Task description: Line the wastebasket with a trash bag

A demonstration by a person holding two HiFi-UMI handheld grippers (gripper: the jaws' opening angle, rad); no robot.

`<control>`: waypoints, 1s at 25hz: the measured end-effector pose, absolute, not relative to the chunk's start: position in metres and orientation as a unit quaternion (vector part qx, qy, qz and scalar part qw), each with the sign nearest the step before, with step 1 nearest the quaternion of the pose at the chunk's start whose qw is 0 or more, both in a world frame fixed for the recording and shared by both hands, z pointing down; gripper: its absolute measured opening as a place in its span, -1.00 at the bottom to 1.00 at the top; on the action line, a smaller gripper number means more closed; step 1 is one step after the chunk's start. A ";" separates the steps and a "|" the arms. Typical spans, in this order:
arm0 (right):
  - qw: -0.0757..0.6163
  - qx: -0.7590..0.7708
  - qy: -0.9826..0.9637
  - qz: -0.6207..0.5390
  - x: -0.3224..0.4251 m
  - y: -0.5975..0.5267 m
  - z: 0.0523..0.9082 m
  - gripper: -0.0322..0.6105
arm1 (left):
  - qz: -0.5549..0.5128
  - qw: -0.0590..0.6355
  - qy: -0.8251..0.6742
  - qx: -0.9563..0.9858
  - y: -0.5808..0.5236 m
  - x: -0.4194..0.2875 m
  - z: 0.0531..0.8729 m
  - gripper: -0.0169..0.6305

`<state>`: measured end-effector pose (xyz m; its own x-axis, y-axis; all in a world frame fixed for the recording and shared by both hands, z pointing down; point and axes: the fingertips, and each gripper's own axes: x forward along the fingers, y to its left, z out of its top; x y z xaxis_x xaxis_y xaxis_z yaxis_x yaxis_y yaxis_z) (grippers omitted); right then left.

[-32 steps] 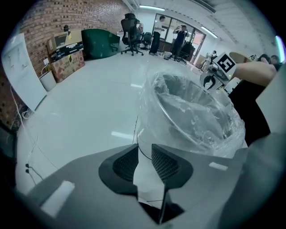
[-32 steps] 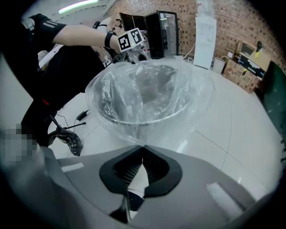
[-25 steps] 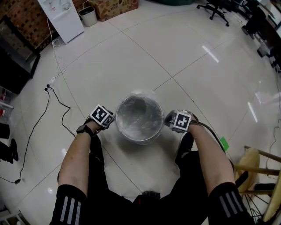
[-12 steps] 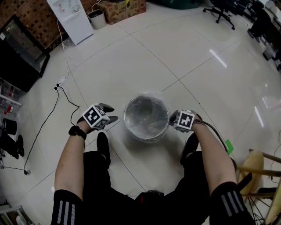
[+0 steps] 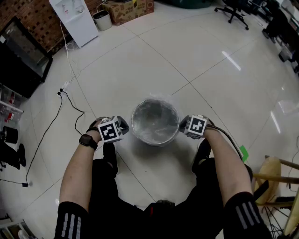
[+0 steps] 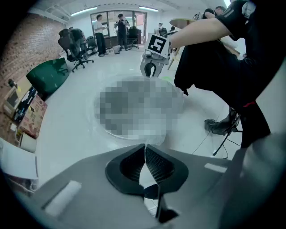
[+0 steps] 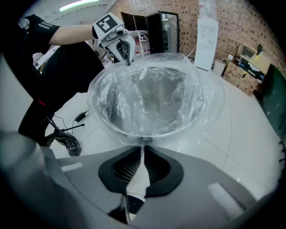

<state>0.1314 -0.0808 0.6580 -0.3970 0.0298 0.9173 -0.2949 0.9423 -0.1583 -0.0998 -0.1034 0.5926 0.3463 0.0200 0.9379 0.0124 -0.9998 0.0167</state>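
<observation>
I hold the 2 grippers steeply nose-down on opposite sides of the round wastebasket (image 5: 140,135), which stands on the glossy tiled floor (image 5: 140,65). The right gripper (image 5: 182,126) is clamped on the crinkly clear trash bag (image 7: 147,89) draped over the rim. The left gripper (image 5: 123,126) stood off with jaws apart a moment ago; now it is back at the rim, its jaws having just closed on a thin pinch of film.

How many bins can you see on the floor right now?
2. The wastebasket with the trash bag in it sits at centre; a small white bin stands far back beside the cardboard box. Others may be hidden.
</observation>
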 end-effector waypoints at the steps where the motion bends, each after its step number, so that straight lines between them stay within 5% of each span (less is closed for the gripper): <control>1: 0.541 0.080 -0.823 0.156 0.133 -0.079 0.659 -0.81 | 0.570 0.011 0.015 0.821 -0.100 -0.100 0.594 -0.97; 11: 0.521 0.069 -0.833 0.173 0.125 -0.076 0.665 -0.83 | 0.630 0.078 0.064 0.770 -0.073 -0.129 0.648 -0.97; 25: 0.538 0.102 -0.809 0.213 0.139 -0.095 0.711 -0.83 | 0.649 0.067 0.016 0.758 -0.112 -0.122 0.708 -0.97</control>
<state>0.1393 -0.0954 0.7109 -0.4001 0.0644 0.9142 -0.3944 0.8883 -0.2352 -0.1219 -0.1118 0.7081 0.1575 0.1119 0.9812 -0.0625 -0.9904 0.1230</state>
